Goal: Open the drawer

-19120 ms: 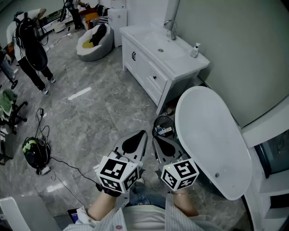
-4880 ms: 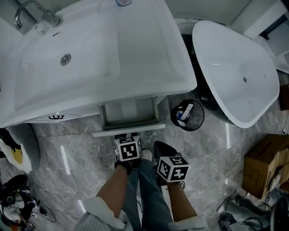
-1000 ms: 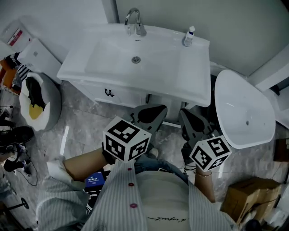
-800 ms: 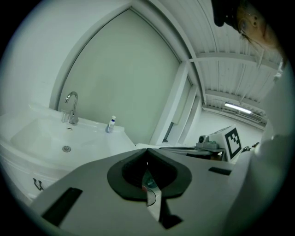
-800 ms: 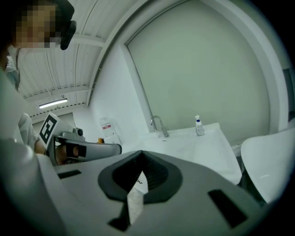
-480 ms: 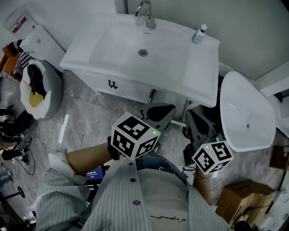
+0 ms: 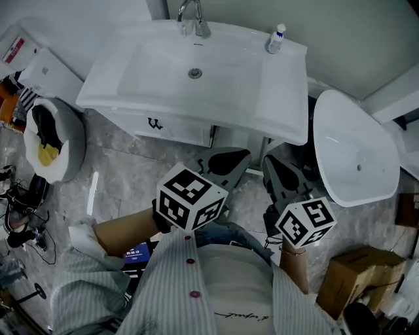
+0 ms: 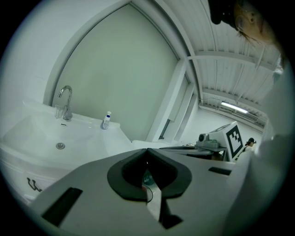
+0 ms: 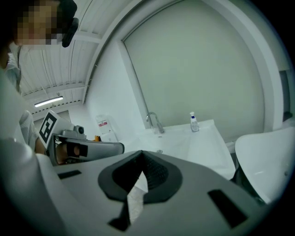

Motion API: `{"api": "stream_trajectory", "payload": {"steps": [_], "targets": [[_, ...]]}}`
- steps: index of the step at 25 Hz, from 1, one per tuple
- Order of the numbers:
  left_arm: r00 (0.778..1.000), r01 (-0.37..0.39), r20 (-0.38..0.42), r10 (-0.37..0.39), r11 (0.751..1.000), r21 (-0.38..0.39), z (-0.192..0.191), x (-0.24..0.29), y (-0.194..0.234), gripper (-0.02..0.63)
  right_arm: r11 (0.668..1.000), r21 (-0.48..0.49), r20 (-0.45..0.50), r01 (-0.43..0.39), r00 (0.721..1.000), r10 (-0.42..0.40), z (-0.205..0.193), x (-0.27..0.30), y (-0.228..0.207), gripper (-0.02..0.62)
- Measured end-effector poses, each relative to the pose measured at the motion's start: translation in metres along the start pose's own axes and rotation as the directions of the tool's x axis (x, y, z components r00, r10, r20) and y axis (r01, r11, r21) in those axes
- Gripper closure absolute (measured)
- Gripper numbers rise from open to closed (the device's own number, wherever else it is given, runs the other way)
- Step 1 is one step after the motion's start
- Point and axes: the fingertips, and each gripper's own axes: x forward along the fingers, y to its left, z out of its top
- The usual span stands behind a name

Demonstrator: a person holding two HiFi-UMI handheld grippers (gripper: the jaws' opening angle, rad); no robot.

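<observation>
A white vanity [image 7: 275, 124] with a basin, a tap [image 7: 190, 10] and a small bottle [image 7: 277, 38] fills the top of the head view. Under its front edge, right of the cabinet door with the dark handle [image 7: 155, 123], a white part of the drawer [image 7: 237, 139] shows. My grippers hide the rest, so I cannot tell how far out it stands. My left gripper [image 7: 243, 156] [image 8: 147, 150] and right gripper [image 7: 266, 159] [image 9: 141, 152] hang side by side short of the vanity. Both are shut with nothing in them and touch nothing.
A white oval tub [image 7: 353, 150] stands right of the vanity. A cardboard box [image 7: 353, 281] sits at the lower right. A round cushion bed [image 7: 49, 141] and a white fixture [image 7: 42, 72] lie at the left, on grey marble floor [image 7: 118, 176].
Both grippers stay shut and keep their place in front of the vanity. Only the head view has swung a little.
</observation>
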Motion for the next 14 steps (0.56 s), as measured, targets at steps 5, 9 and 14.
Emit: {"api": "stream_trajectory", "payload": {"steps": [5,9,14], "targets": [[1.000,0.009,-0.019,-0.009,1.000,0.008,-0.005,0.003,-0.006,0.589,1.000,0.016,-0.003,-0.004,1.000,0.004,-0.003,-0.004,-0.001,0.587],[0.999,0.020,-0.035,-0.020,0.999,0.027,-0.009,0.004,-0.009,0.589,1.000,0.029,-0.001,0.000,1.000,0.000,-0.006,-0.005,-0.002,0.588],[0.999,0.029,-0.045,-0.027,0.999,0.032,-0.013,0.002,-0.009,0.589,1.000,0.029,-0.008,0.003,1.000,-0.002,-0.013,-0.006,0.002,0.588]]}}
